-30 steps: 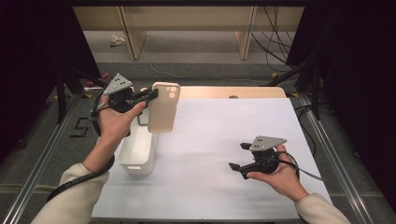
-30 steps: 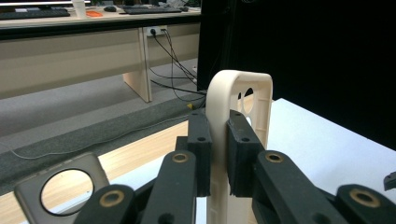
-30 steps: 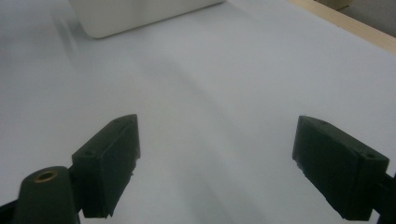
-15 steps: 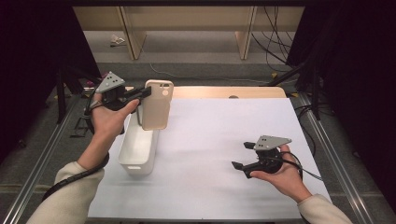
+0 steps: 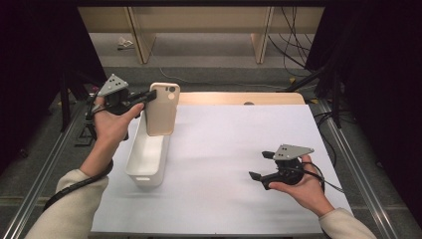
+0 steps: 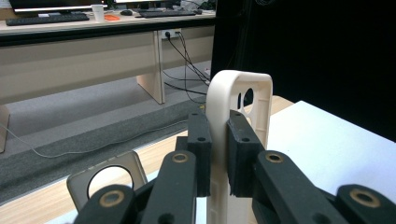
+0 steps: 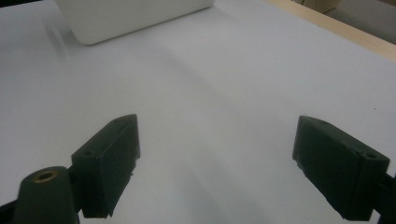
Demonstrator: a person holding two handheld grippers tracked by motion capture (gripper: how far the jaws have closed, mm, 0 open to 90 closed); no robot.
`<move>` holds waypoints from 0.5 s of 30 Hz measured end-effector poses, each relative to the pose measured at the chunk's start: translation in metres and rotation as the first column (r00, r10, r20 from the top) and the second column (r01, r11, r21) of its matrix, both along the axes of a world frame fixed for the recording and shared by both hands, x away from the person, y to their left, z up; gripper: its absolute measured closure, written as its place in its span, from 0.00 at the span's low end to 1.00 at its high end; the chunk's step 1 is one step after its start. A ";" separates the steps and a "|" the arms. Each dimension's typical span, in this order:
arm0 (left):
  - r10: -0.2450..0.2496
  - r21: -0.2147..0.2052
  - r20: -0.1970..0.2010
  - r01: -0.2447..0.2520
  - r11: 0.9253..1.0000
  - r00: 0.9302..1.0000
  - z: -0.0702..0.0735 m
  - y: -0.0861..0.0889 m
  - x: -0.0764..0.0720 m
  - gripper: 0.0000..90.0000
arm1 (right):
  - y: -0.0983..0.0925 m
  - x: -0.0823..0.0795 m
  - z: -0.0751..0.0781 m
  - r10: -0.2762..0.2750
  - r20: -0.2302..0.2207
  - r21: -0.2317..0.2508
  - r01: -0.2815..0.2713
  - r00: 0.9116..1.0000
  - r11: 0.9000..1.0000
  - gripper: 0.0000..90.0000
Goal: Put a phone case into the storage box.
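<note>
While the left gripper (image 5: pixel 149 95) is clamped on the beige phone case (image 5: pixel 162 109) above the white bin (image 5: pixel 145 160), lower it straight and upright — release only once inside. The right gripper (image 5: pixel 259 167) rests on the table (image 5: pixel 224 144), jaws apart — well clear.

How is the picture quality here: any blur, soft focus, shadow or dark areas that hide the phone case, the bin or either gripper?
High view: sharp and evenly lit on the table, black at both sides; the case throws a soft shadow into the bin. Left gripper view: case crisp, near jaws slightly soft. Right gripper view: jaws out of focus, bin a little blurred, no glare.
</note>
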State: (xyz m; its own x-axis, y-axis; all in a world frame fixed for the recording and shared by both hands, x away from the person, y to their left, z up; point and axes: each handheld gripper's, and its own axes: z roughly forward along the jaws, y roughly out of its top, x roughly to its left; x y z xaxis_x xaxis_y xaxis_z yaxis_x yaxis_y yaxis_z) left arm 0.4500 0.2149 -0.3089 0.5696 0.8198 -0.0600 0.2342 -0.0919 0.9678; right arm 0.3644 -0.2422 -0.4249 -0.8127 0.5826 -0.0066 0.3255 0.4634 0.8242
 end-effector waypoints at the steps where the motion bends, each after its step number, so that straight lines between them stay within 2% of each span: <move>1: 0.000 0.002 0.002 0.000 1.000 1.000 0.000 0.001 0.001 0.90 | 0.000 0.000 0.000 -0.001 -0.001 0.000 0.001 1.000 1.000 0.18; 7: 0.003 -0.004 -0.003 -0.003 1.000 1.000 -0.001 0.007 0.007 0.90 | -0.002 0.000 0.000 -0.002 -0.003 0.001 0.002 1.000 1.000 0.18; 15: 0.032 0.007 -0.010 -0.032 0.999 0.999 -0.004 0.017 0.018 0.90 | -0.002 -0.001 -0.001 -0.001 -0.004 -0.001 0.001 1.000 1.000 0.18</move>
